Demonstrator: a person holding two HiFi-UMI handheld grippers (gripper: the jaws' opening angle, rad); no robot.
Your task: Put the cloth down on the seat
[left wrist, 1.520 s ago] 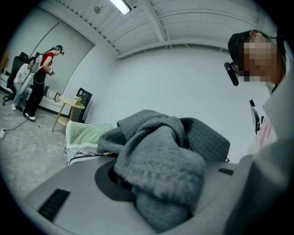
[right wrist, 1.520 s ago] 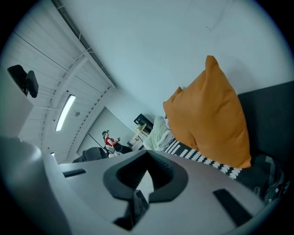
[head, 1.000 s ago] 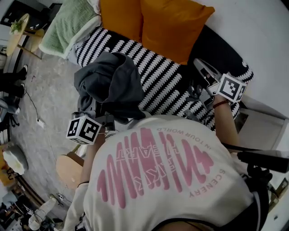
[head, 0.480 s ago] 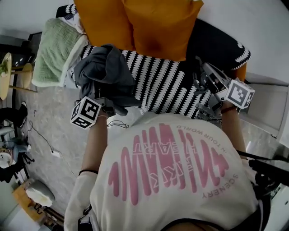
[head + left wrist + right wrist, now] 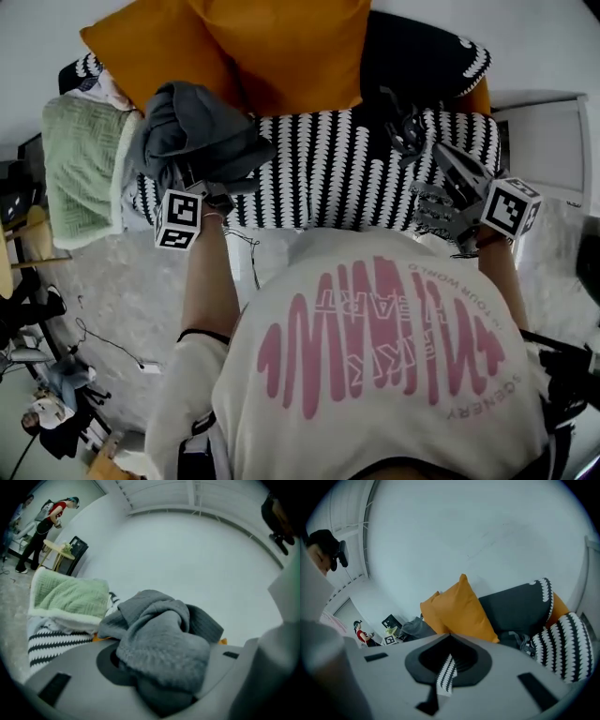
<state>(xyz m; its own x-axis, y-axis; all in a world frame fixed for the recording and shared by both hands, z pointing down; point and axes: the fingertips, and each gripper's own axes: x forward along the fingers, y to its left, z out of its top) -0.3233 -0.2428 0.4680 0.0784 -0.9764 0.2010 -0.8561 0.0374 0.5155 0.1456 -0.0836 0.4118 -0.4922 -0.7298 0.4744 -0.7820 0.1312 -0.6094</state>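
Note:
A bunched grey cloth [image 5: 202, 136] hangs from my left gripper [image 5: 194, 176], which is shut on it. The bundle is over the left end of the black-and-white striped seat [image 5: 337, 169], against the orange cushions [image 5: 272, 47]. In the left gripper view the cloth [image 5: 161, 644] bulges out of the left gripper [image 5: 159, 686] and hides its tips. My right gripper [image 5: 410, 142] is held over the right part of the seat, jaws close together. In the right gripper view only a thin slit in the right gripper [image 5: 445, 677] shows a strip of striped pattern.
A folded green blanket [image 5: 80, 164] lies on the sofa's left arm. A dark cushion [image 5: 412, 56] leans at the back right. A white cabinet [image 5: 544, 131] stands right of the sofa. Cables trail on the grey floor [image 5: 112, 309]. People stand far off [image 5: 47, 517].
The head view has swung so the sofa now lies straight ahead. The left gripper has carried the grey cloth up and over the seat's left end. The right gripper stays over the right side.

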